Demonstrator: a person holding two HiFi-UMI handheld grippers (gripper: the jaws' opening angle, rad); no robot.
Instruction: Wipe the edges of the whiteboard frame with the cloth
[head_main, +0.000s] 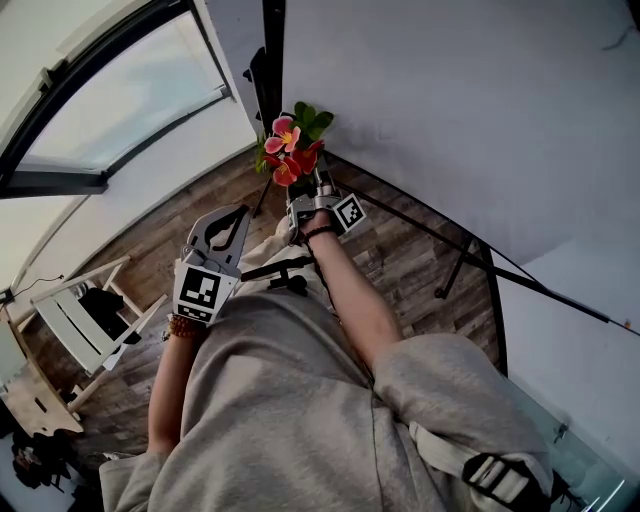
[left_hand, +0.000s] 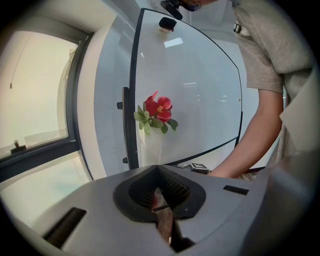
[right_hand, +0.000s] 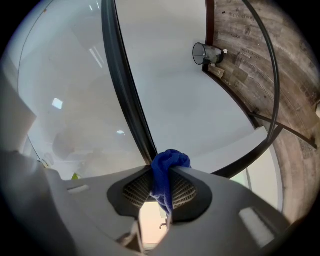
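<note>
The whiteboard (head_main: 450, 100) has a dark frame (head_main: 272, 60), and in the right gripper view that frame (right_hand: 125, 85) runs up from the jaws. My right gripper (right_hand: 167, 167) is shut on a blue cloth (right_hand: 169, 165), whose bunched end touches the frame edge. In the head view the right gripper (head_main: 310, 190) reaches to the board's lower corner, just under a bunch of red flowers (head_main: 290, 150); the cloth is hidden there. My left gripper (head_main: 232, 215) hangs back to the left, away from the board. Its jaws (left_hand: 159, 170) are shut with nothing in them.
The flowers (left_hand: 157, 112) sit in front of the board's left frame edge (left_hand: 132, 100). The board's stand legs (head_main: 455, 270) spread over a wooden floor (head_main: 150, 240). A white folding rack (head_main: 80, 310) stands at lower left. A large window (head_main: 110, 100) fills the left wall.
</note>
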